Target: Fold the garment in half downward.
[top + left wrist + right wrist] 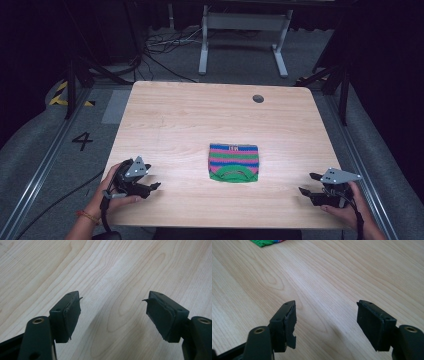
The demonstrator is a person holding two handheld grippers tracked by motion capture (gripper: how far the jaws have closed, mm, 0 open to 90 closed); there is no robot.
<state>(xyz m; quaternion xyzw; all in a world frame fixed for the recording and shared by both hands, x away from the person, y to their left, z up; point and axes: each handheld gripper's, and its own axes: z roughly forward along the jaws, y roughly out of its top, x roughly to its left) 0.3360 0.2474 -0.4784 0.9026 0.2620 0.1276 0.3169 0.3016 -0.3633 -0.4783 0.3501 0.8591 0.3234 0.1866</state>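
Left tongs (154, 186) – agape, low | right tongs (306, 183) – agape | cloth (233, 162) between

A pale wood-grain counter (175, 115) with rounded corners is standing on a grey floor (45, 140). A folded knitted cloth with pink, blue and green stripes (233, 162) is lying flat near its middle. A small round grey grommet hole (258, 98) is sitting near the far edge.
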